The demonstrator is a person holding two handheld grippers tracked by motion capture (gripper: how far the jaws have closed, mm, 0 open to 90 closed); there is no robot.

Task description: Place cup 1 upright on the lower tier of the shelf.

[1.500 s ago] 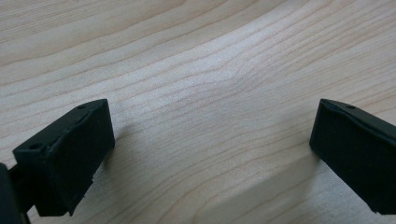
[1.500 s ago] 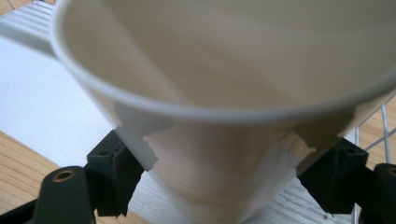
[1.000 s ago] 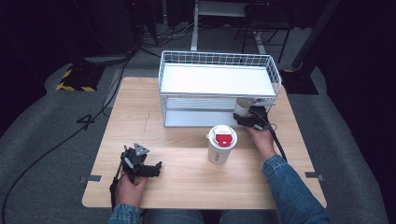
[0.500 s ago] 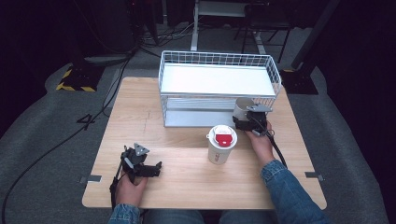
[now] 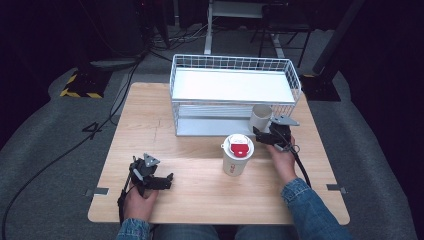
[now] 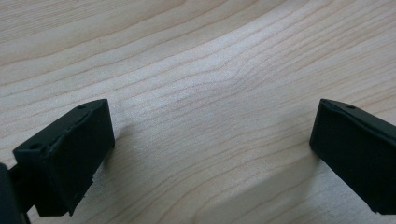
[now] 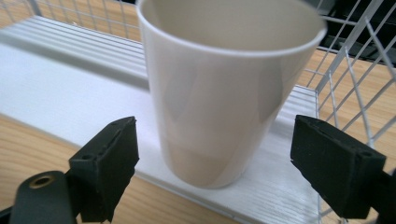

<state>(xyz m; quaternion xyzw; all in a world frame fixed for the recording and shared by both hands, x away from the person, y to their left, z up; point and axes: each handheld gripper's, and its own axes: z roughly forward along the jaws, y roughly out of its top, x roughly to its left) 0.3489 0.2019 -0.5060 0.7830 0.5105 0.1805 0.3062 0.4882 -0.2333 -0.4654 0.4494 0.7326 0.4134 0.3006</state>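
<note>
A plain white cup (image 7: 224, 88) stands upright on the front edge of the rack's lower white shelf (image 7: 56, 88), also seen as the white cup (image 5: 261, 117) at the rack's right front corner. My right gripper (image 7: 217, 140) is open, one jaw on each side of the cup with a gap to both. From above, the right gripper (image 5: 260, 133) sits just in front of that cup. A paper cup with a red-and-white lid (image 5: 237, 154) stands on the table to its left. My left gripper (image 5: 165, 181) rests open on the wood near the front left; the left gripper (image 6: 210, 126) has bare wood between its jaws.
The white wire rack (image 5: 235, 62) with two shelves takes up the back middle of the wooden table (image 5: 150, 115). Its wire side (image 7: 355, 56) rises close by the right jaw. A cable (image 5: 302, 172) trails along the right forearm.
The right hand has drawn back slightly toward the person, and the white cup now stands a little lower in view on the shelf edge. The left gripper has stayed put.
</note>
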